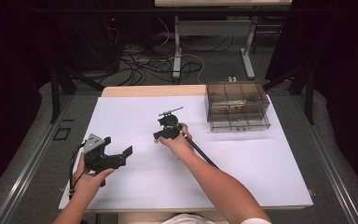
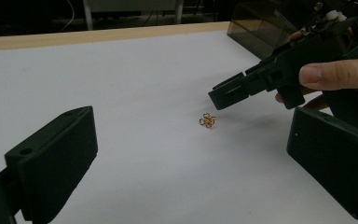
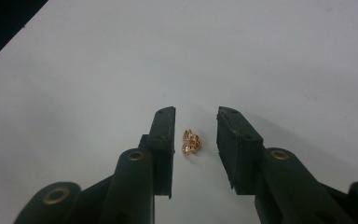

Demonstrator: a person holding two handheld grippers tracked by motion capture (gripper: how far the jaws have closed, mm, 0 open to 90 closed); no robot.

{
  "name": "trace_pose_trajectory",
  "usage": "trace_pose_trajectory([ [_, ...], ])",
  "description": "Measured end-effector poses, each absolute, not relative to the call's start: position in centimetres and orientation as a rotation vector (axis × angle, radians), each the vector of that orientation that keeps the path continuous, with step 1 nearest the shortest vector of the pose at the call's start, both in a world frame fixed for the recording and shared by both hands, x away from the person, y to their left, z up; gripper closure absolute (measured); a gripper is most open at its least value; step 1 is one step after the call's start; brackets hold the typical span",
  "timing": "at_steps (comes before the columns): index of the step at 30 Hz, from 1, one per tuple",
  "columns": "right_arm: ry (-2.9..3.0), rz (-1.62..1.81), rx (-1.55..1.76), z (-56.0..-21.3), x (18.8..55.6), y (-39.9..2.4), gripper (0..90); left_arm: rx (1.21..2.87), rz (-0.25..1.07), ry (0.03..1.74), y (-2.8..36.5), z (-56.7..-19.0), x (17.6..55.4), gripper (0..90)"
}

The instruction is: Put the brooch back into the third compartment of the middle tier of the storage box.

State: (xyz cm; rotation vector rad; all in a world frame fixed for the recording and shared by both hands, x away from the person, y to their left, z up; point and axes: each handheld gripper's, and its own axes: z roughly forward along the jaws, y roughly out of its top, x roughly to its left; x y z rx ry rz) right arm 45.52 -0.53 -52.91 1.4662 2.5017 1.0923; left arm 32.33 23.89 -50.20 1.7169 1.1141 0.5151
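A small gold trinket (image 3: pixel 190 141), a cluster of tiny rings (image 2: pixel 207 120), lies on the white table sheet (image 1: pixel 242 177) near its middle. My right gripper (image 3: pixel 196 114) points down over it with one jaw on each side. The trinket sits closer to the left jaw, and a gap shows on both sides, so neither pad presses it. In the high view the right gripper (image 1: pixel 162 134) is held mid-table. My left gripper (image 1: pixel 119 149) rests at the front left, its wide-open jaws (image 2: pixel 186 140) aimed at the trinket and empty.
A smoky translucent drawer box (image 1: pixel 237 106) stands at the table's back right, behind the right hand (image 2: pixel 251 28). Past the wooden far edge (image 1: pixel 154 90) are desk legs and floor cables. Bare white sheet lies all around the trinket.
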Motion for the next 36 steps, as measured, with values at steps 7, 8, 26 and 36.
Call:
trace_pose_trajectory([
  [7,2.476,1.132,1.45,-53.7,45.9,0.3,70.0,1.72,0.516,1.115,23.9,-50.3,32.3,2.1],
  [8,2.476,1.132,1.45,-53.7,45.9,0.3,70.0,1.72,0.517,1.115,23.9,-50.3,32.3,2.1],
  [26,2.471,1.154,1.45,-54.8,46.5,0.9,76.1,1.708,0.519,1.116,24.1,-50.2,32.3,2.1],
  [36,2.483,1.142,1.44,-54.9,46.4,1.1,80.4,1.717,0.522,1.111,24.1,-50.2,32.3,2.1],
])
